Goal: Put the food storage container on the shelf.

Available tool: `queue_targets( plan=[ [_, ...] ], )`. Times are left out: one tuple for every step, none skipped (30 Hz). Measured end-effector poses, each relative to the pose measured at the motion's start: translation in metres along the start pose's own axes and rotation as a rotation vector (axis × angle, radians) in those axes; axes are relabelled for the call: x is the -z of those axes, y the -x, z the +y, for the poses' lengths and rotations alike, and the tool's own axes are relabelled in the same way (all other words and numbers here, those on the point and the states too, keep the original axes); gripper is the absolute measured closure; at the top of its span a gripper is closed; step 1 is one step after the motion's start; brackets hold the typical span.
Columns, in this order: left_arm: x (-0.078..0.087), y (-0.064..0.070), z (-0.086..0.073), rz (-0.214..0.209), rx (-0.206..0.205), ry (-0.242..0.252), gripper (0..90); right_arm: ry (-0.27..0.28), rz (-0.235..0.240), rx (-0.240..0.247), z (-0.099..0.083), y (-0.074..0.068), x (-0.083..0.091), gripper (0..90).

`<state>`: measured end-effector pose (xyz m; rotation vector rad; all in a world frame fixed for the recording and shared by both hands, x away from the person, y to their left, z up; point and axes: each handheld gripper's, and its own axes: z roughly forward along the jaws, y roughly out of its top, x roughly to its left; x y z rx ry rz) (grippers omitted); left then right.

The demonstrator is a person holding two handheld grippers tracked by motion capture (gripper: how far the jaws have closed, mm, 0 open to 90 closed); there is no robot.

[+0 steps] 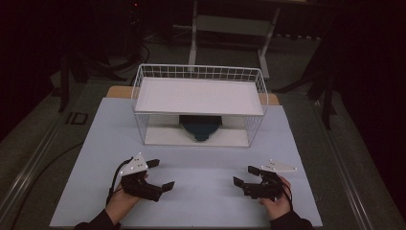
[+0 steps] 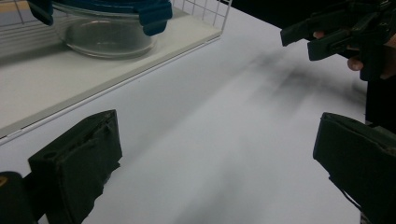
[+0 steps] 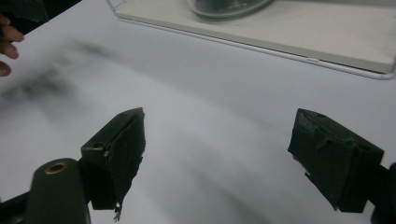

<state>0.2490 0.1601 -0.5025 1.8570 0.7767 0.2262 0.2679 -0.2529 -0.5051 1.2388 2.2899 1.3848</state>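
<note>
A white wire shelf rack [image 1: 198, 103] stands at the back middle of the table. On its lower board sits a clear glass container with a dark blue clip lid [image 1: 201, 127], whose glass bowl [image 2: 109, 35] fills the top left of the left gripper view and whose base [image 3: 229, 7] crosses the top of the right gripper view. My left gripper [image 1: 160, 175] hovers at the front left, open, nothing between its jaws. My right gripper [image 1: 244, 176] hovers at the front right, open and empty too. Both point inward toward each other. The right gripper [image 2: 306, 37] is also in the left gripper view's upper right.
The pale tabletop [image 1: 201, 191] lies bare between the grippers and the rack. The rack's upper white shelf [image 1: 198, 96] holds nothing. A white frame [image 1: 234, 24] stands behind the table on dark floor. A cable [image 1: 114, 179] trails from the left gripper.
</note>
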Motion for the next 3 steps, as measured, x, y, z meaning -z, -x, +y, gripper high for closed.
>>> queue_targets(
  plan=[
    [0.0, 0.0, -0.0001, -0.001, 0.002, 0.002, 1.1, 0.002, 0.0, -0.005, -0.0002, 0.0013, 0.0002, 18.3],
    [0.0, 0.0001, -0.0001, -0.001, 0.001, 0.002, 1.1, 0.002, -0.002, -0.008, -0.0003, 0.0019, 0.0002, 18.3],
    [-0.0001, 0.0006, 0.0, -0.001, -0.004, 0.001, 1.1, 0.002, 0.0, -0.011, -0.0004, 0.0024, 0.0003, 18.3]
  ],
)
